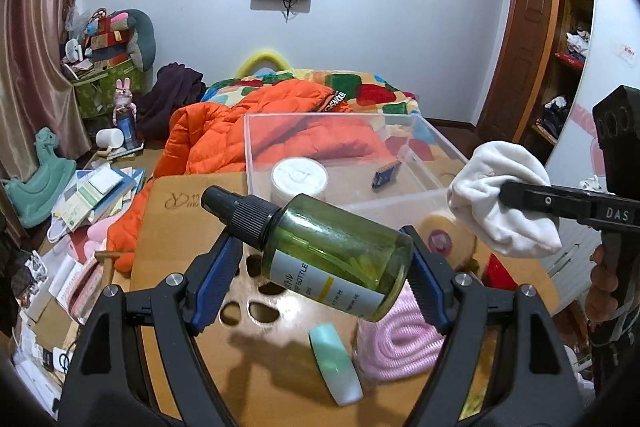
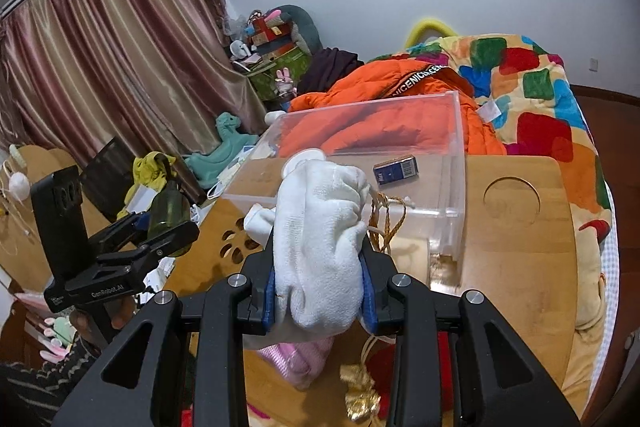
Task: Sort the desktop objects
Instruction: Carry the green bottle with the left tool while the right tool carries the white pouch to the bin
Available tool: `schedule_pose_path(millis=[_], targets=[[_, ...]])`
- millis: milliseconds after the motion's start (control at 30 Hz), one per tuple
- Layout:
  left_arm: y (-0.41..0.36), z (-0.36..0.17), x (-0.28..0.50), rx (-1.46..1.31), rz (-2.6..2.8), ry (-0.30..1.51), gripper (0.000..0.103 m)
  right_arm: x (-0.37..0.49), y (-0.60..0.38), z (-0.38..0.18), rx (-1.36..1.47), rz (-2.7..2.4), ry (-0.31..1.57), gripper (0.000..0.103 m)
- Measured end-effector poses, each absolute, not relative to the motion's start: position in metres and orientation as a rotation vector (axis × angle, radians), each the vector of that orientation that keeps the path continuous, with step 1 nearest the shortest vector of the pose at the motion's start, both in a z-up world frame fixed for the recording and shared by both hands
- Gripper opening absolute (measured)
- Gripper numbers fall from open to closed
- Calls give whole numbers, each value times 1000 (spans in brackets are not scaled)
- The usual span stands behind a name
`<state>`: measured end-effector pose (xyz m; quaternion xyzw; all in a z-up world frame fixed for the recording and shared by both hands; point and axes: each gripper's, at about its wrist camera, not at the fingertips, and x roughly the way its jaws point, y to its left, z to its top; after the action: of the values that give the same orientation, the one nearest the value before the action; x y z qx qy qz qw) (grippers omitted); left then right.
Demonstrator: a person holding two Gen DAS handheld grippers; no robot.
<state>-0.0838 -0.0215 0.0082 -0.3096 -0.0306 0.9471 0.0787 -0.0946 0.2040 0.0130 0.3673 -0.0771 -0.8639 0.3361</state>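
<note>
1. Spray bottle (image 1: 332, 255): green translucent, black pump cap, white label. Held aloft on a slant, cap up and to the left, above the wooden desk (image 1: 192, 227). The left gripper (image 1: 322, 267) is clamped on it, one pad at the neck side and one at the base.
2. White cloth bundle (image 2: 324, 247): soft, rolled, possibly socks. Pinched between the blue pads of the right gripper (image 2: 320, 287), carried above the desk just before the near wall of the bin.
3. Clear plastic bin (image 2: 452, 163): open-topped, on the far part of the desk. Contents: a white round lidded jar (image 1: 299, 179) and a small blue box (image 2: 396, 169).
4. Unsorted items on the desk: mint-green tape roll (image 1: 336, 363), pink knitted roll (image 1: 404, 339), gold cord (image 2: 386, 223), gold ornament (image 2: 362, 393).
5. Step in hand, as judged: both loads are in transit toward the bin; neither is deposited yet.
6. Next move calls for: carrying each load over the bin rim, lowering it clear of the jar and box, then opening the jaws. The bottle, being rigid and tilted, may roll on release; the cloth should drop without trouble.
7. Surroundings: bed with orange jacket (image 1: 224, 131) behind the bin.
</note>
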Motion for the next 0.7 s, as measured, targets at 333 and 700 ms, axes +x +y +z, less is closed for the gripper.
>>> schedule_pose_path(millis=[333,700], targets=[[-19,9,-118,-924,2845,-58,78,-122,196,12,969,-2243,-232,30],[-12,3,-154,-966,2829,-31,78,-146,187,1,1016,-2248,-239,32]])
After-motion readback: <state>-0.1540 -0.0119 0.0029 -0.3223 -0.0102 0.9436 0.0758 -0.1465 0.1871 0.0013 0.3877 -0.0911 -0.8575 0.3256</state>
